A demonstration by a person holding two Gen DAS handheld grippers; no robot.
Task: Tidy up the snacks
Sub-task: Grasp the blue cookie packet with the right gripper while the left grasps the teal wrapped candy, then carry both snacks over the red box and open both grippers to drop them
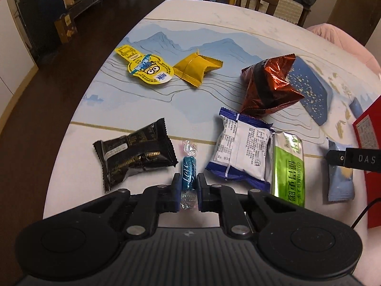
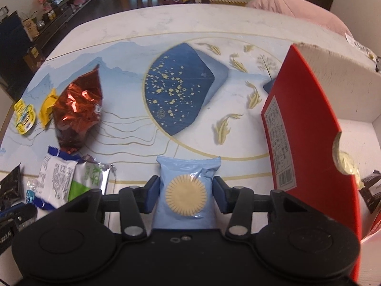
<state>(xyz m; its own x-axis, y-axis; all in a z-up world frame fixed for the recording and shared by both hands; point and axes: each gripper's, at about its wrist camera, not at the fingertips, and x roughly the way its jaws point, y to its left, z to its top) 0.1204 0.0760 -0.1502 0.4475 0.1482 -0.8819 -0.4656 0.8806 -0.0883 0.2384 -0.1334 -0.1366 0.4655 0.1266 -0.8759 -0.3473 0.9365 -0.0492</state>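
Left tool (image 1: 188,186) pinches a small twist-wrapped candy (image 1: 189,175) in glittery blue foil, low over the counter (image 1: 152,100). Right tool (image 2: 185,193) squeezes a smooth pale-blue packet (image 2: 188,190) – apparently a round ridged biscuit – beside a glossy red box (image 2: 307,143).

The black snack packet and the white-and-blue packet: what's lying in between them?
A little blue candy in a clear twist wrapper lies between the black packet and the white-and-blue packet. The left gripper is pinching it. The left wrist view shows this best.
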